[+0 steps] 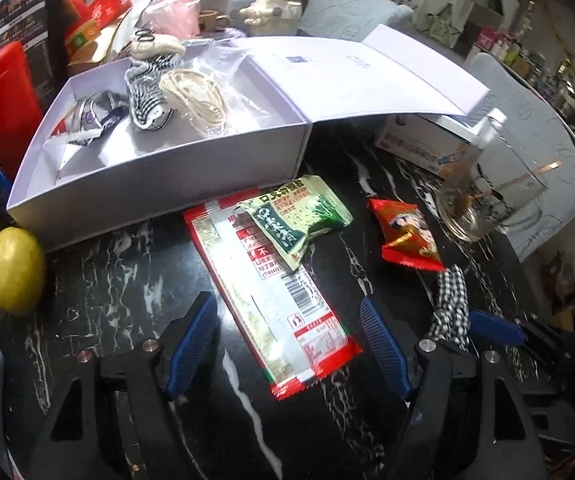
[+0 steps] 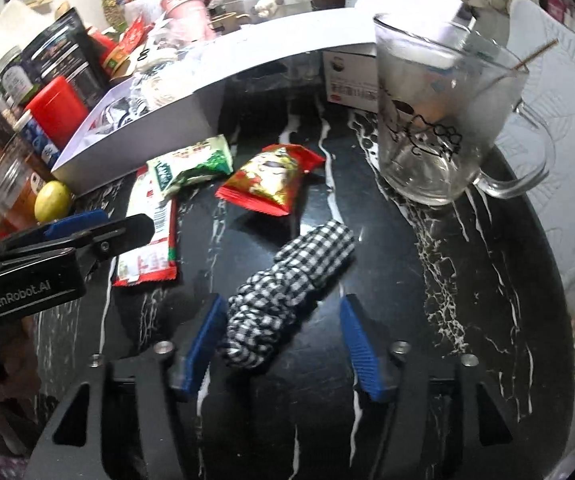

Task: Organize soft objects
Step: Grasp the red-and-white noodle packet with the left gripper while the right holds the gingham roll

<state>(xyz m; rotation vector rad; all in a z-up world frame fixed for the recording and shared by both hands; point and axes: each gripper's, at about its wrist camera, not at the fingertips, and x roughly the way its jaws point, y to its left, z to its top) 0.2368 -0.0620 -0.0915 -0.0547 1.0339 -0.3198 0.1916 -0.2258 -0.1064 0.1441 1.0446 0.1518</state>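
Note:
A black-and-white checked cloth scrunchie [image 2: 287,284] lies on the dark marble table, between the open fingers of my right gripper [image 2: 281,344]; it also shows in the left wrist view [image 1: 449,304]. My left gripper [image 1: 287,344] is open and empty over a long red-and-white snack packet [image 1: 271,300]. An open white box [image 1: 167,168] at the back left holds a striped sock [image 1: 147,96], a cream cord bundle [image 1: 195,96] and a crumpled wrapper [image 1: 95,116]. A green packet [image 1: 295,220] and a red packet [image 1: 407,236] lie on the table.
A glass mug [image 2: 439,120] with a stick stands at the right. A yellow fruit [image 1: 13,276] sits by the box's left corner. Red canister [image 1: 3,104], jars, cups and a white teapot [image 1: 275,4] crowd the back. The left gripper shows in the right view [image 2: 75,236].

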